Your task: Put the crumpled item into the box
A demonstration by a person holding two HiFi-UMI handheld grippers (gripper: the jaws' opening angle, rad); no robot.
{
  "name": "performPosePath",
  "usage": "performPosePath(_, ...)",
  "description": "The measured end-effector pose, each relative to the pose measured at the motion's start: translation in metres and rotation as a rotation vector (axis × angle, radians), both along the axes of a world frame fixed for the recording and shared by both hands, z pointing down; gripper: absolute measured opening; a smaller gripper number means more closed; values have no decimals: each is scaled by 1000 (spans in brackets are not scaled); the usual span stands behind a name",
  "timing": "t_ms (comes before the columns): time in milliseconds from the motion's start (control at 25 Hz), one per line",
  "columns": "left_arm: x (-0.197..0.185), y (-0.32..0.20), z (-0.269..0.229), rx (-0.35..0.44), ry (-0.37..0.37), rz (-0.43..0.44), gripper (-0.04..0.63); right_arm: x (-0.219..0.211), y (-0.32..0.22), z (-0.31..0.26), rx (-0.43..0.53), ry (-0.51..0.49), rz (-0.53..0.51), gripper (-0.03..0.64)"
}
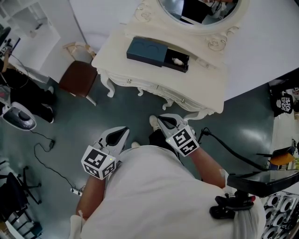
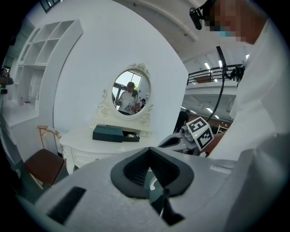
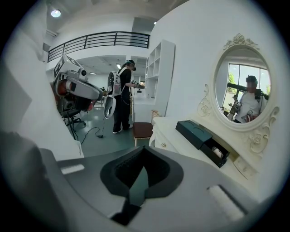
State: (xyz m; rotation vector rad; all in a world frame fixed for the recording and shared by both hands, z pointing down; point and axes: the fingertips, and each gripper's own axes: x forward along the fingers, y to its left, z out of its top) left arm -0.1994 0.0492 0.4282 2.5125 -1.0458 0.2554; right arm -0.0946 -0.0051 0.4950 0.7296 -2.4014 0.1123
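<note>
Tongs (image 3: 143, 167) closed, empty, box (image 3: 195, 133) on dresser (image 3: 173, 132)

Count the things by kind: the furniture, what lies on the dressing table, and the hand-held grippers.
Dressing table: 1
Oval mirror: 1
Brown-seated chair: 1
Dark box, drawer slid open: 1
Crumpled item, white, in the open drawer: 1
Hand-held grippers: 2 (left hand-held gripper, right hand-held gripper)
Total: 7

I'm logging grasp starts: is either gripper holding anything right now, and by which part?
Nothing is held. The left gripper and the right gripper both have jaws together, nothing between them.
</note>
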Motion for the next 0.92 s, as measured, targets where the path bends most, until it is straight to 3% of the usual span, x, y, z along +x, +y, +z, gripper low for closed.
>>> performPosePath(400, -6, 3, 3, -3, 0, -9, 2, -6, 0, 1, 19, 12, -19, 0)
performPosePath(920, 13, -7, 7, -22, -9, 3, 2, 10, -8, 3, 7, 3, -17, 0)
